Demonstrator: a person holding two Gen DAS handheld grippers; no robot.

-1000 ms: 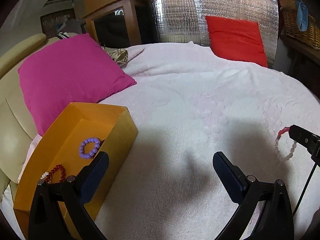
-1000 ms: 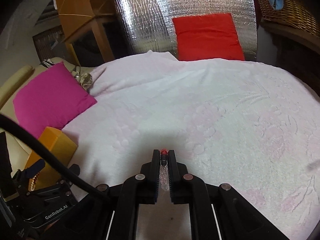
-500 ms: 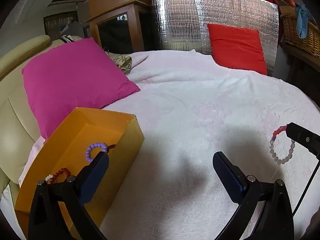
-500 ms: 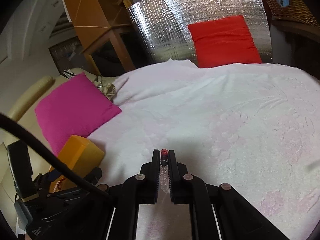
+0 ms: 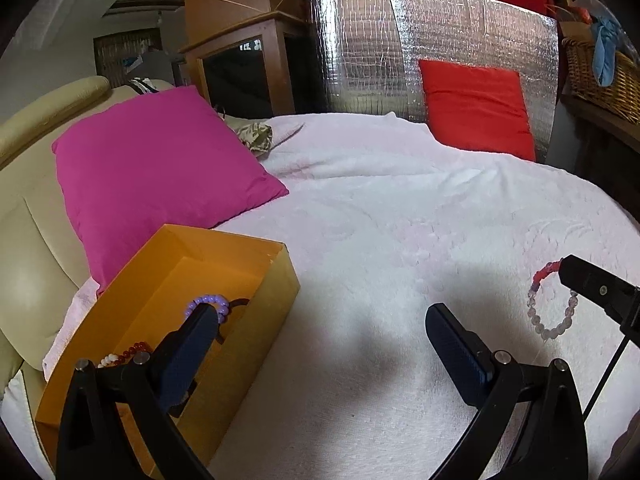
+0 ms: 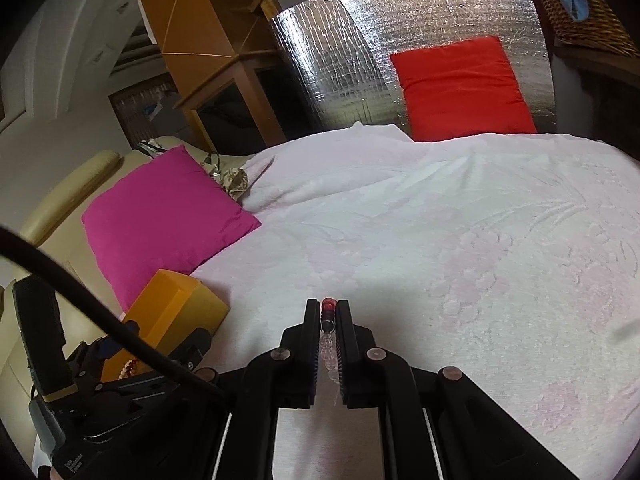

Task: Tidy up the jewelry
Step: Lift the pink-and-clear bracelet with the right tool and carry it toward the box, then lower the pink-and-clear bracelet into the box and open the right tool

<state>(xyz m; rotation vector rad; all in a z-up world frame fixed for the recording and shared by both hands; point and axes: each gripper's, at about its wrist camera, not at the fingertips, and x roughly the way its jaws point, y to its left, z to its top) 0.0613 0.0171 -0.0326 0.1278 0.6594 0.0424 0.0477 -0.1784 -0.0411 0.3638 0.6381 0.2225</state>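
Pinching a bracelet [image 6: 327,322] at lower centre, the right gripper [image 6: 328,344] is closed; the left gripper [image 5: 320,344] gapes empty beside the box [image 5: 256,320].

Home bedroom: bed [image 5: 400,220], pillows [image 5: 160,176].

Black tool [image 6: 330,322] w/ 2 ribbed fingers [image 6: 310,320], round screws.

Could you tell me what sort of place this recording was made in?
Most likely a home bedroom or living room: a soft surface under a white blanket, a magenta cushion, a red cushion, and a wooden cabinet behind.
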